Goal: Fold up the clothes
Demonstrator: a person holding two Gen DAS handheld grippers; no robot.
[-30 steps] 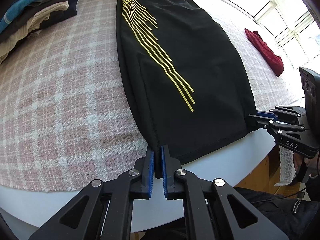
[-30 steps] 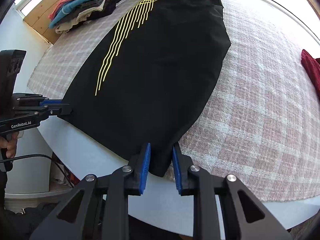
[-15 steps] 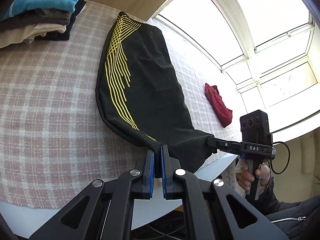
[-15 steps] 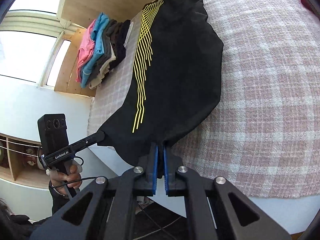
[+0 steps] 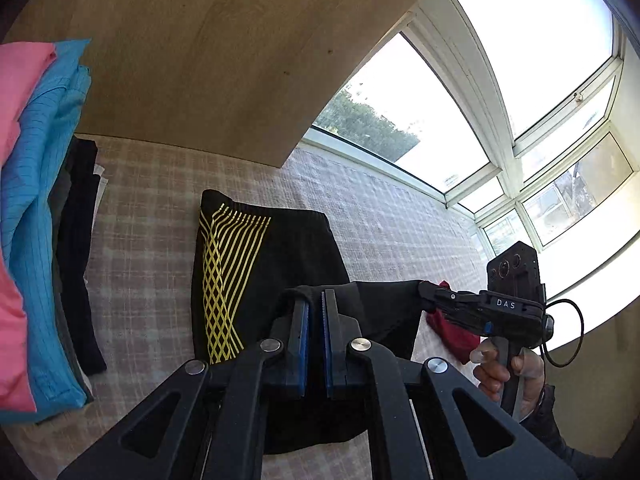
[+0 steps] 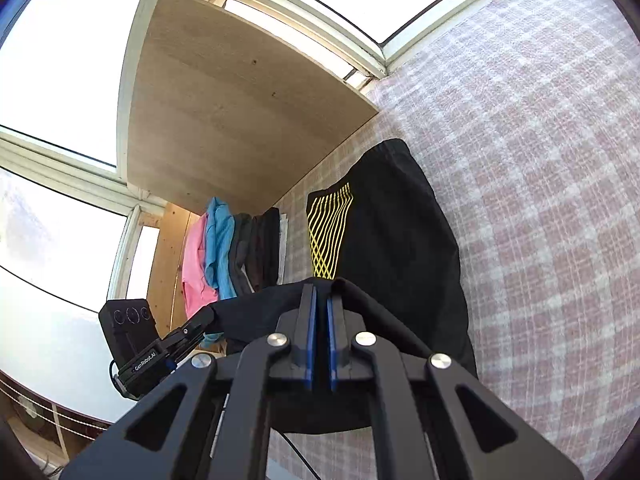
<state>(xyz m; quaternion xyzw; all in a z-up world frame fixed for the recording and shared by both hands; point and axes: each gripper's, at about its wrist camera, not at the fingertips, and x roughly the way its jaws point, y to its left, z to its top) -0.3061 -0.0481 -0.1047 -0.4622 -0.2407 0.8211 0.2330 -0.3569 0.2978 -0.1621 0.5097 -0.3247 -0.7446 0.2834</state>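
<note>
One pair of black shorts (image 5: 280, 264) with yellow stripes is in view, and one red garment (image 5: 450, 334) lies apart. One stack of folded clothes (image 5: 36, 220) shows about five layers: pink, blue, grey, black and a pale one. There are two grippers, left (image 5: 315, 308) and right (image 6: 321, 300), one checked cloth (image 6: 540, 200), and one wooden board (image 5: 224, 60).

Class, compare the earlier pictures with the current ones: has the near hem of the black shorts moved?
Yes. The hem of the black shorts, clamped in both grippers, has been lifted off the checked cloth and carried toward the waistband and the wooden board.
</note>
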